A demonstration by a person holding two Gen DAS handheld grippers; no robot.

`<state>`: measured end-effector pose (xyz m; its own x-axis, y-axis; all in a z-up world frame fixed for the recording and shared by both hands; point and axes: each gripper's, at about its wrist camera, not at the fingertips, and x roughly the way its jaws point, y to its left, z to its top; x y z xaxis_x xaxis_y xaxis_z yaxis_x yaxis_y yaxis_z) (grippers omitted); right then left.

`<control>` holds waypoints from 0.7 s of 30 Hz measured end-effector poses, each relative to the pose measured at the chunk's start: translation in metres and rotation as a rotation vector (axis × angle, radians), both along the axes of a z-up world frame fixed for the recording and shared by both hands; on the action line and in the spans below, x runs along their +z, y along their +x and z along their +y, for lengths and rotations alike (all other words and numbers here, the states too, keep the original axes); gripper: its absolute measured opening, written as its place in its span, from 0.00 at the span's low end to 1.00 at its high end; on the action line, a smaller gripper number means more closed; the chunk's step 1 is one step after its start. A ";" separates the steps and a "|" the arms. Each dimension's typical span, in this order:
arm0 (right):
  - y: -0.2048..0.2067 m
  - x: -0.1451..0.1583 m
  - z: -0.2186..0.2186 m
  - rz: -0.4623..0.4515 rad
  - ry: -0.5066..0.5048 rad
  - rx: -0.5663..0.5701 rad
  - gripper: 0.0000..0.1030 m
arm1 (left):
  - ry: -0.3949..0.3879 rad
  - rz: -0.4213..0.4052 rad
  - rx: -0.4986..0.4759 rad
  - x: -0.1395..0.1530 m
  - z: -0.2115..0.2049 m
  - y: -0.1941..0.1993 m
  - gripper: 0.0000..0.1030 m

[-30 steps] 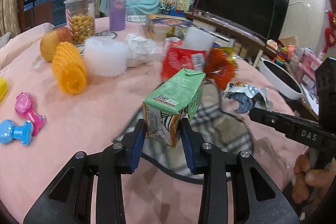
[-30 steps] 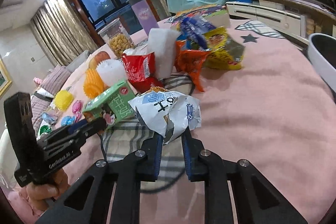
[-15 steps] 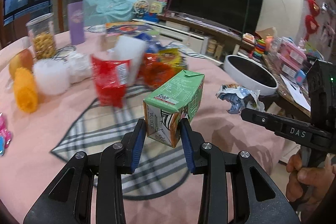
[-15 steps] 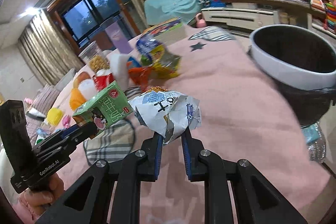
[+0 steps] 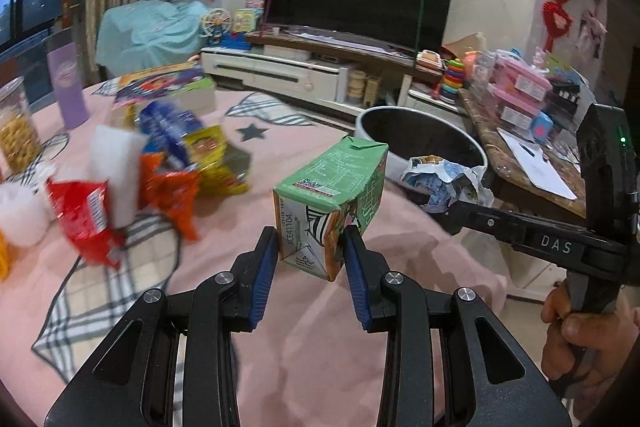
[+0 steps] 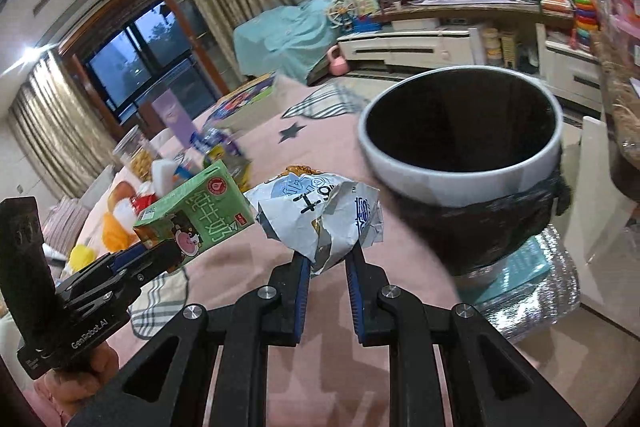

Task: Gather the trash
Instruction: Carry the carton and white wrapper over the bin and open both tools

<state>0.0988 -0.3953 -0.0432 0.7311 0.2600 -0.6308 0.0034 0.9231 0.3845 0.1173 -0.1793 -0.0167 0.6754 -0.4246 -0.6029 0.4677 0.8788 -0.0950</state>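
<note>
Left wrist view: the left gripper (image 5: 310, 259) is squeezed onto the green milk carton (image 5: 332, 211), holding it up over the pink tablecloth (image 5: 280, 327).
Far left on the table: a red snack bag (image 5: 86, 215), a white foam block (image 5: 114, 171), an orange wrapper (image 5: 172, 193) and a yellow bag (image 5: 212, 163) lie close together. They are trash not picked up yet.
Middle, the carton: its blue pads (image 5: 264, 279) press on the bottom end, one on each side. I think it is light and a bit stiff, but it can crush if squeezed hard. The flat sides are the best place to hold.
Right of the carton: the right gripper (image 6: 326, 267) is pinched shut on a crumpled white wrapper (image 6: 320, 211). It holds the wrapper by its low corner.
Wrapper feel: I think it is very light, soft and slippery. A deep pinch on a thick fold should keep it from sliding out.
Far right: the trash bin (image 6: 460, 171) with a white rim and black bag stands just past the table edge. The wrapper is near its rim, not over it yet.
Only the right wrist view shows: the whole open mouth of the bin, and the carton's front with a cartoon face.
Only the left wrist view shows: the pile of trash on the table, and the right hand (image 5: 588, 343) holding its handle.
</note>
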 end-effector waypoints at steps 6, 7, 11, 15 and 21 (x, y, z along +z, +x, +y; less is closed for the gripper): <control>0.001 0.001 -0.028 0.004 0.005 -0.048 0.17 | 0.007 -0.004 -0.043 0.005 -0.031 0.009 0.31; 0.001 0.001 -0.034 0.004 0.005 -0.056 0.17 | 0.010 -0.005 -0.050 0.006 -0.037 0.011 0.31; 0.004 0.003 -0.050 0.003 0.006 -0.082 0.17 | 0.018 -0.012 -0.072 0.009 -0.057 0.017 0.31; 0.010 0.007 -0.068 0.004 0.005 -0.103 0.17 | 0.027 -0.014 -0.088 0.013 -0.076 0.026 0.31; 0.021 0.011 -0.086 0.013 -0.006 -0.127 0.17 | 0.044 -0.012 -0.104 0.014 -0.096 0.039 0.31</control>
